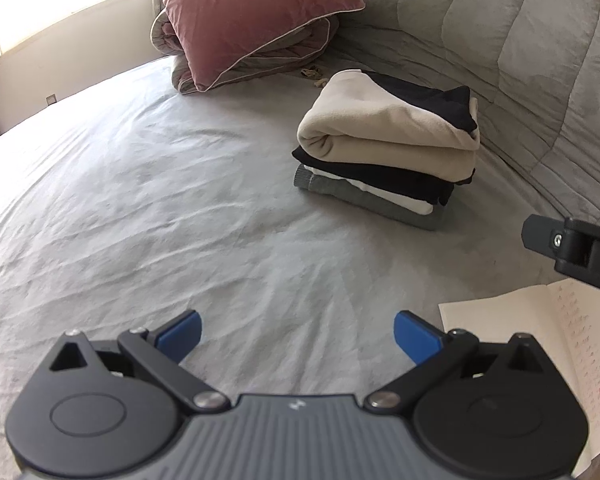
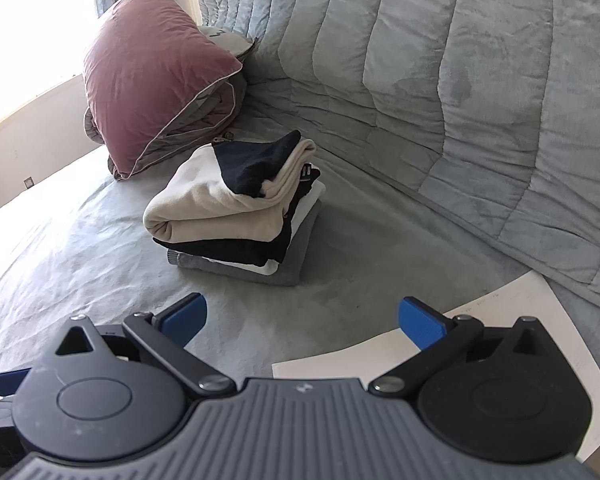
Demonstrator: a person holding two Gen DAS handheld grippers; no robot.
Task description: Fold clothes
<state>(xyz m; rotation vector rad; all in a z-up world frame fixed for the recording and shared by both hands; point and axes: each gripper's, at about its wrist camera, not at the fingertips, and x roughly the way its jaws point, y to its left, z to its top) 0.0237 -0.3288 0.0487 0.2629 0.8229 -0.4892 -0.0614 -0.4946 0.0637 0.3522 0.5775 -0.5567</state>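
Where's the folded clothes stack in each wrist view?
Left wrist: folded clothes stack sits right of centre, upper half, on the bed sheet.
Right wrist: stack sits left of centre, mid-height.
Shared landmark: the pink pillow lies behind the stack and to its left in both.

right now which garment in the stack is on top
The cream garment, with a dark panel, tops the stack; beneath it lie a black piece, a white one, and grey at bottom.
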